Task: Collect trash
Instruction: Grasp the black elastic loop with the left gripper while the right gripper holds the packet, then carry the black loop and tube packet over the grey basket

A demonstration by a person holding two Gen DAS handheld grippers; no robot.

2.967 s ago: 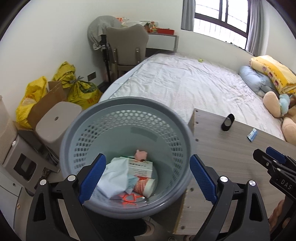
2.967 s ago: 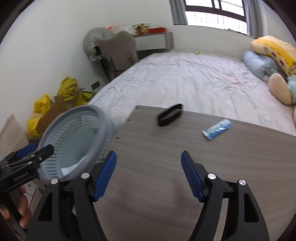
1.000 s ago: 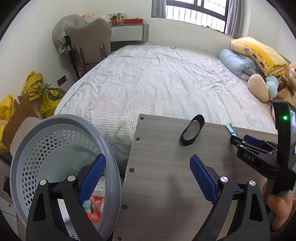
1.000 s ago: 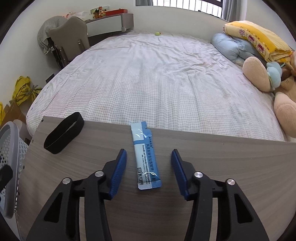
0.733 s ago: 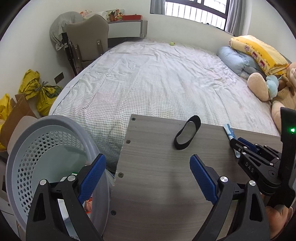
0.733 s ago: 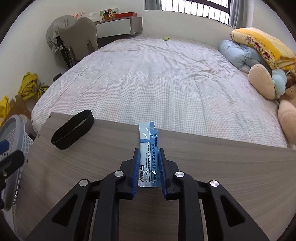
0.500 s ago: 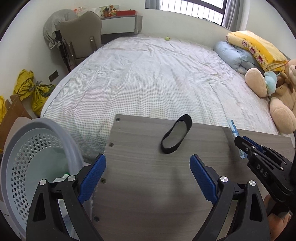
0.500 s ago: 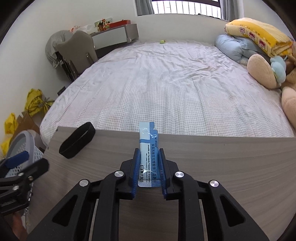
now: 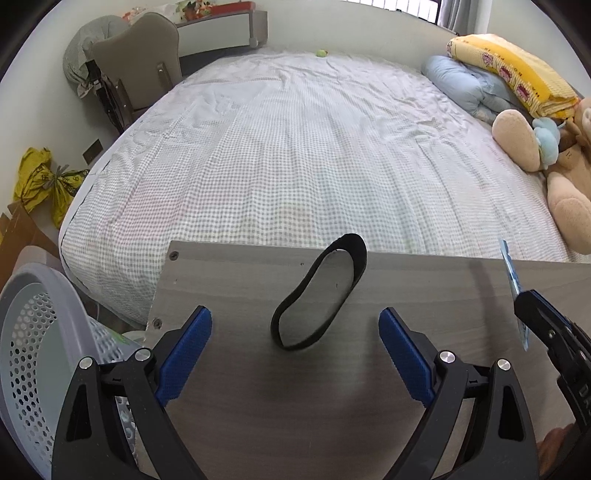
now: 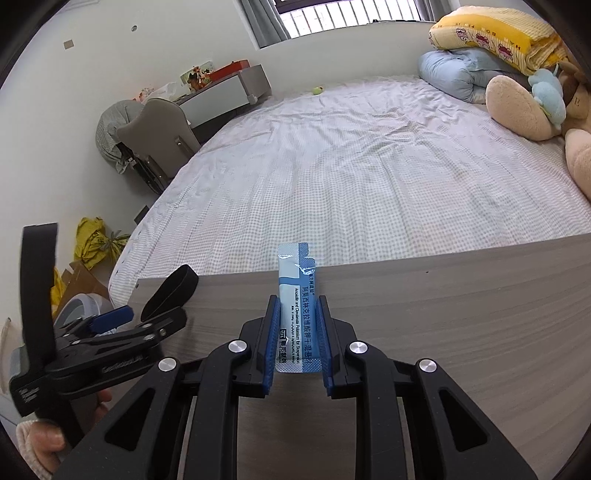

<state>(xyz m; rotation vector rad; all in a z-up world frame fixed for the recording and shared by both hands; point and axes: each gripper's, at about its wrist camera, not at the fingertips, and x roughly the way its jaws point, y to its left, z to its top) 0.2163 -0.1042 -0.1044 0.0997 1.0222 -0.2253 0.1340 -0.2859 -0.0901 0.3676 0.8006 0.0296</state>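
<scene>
The right gripper (image 10: 298, 343) has its blue-padded fingers (image 10: 269, 339) pressed together on a blue sachet (image 10: 295, 306), holding it upright above the surface (image 10: 461, 314). The left gripper (image 9: 294, 354) hangs over the same surface with its fingers (image 9: 184, 354) spread wide apart and nothing between them.

A home bedroom: a wide bed (image 9: 314, 147) with a checked sheet fills the middle of the frame, pillows (image 9: 465, 83) and plush toys (image 9: 546, 155) at upper right, a chair (image 9: 136, 70) and desk (image 9: 221, 26) at upper left.
</scene>
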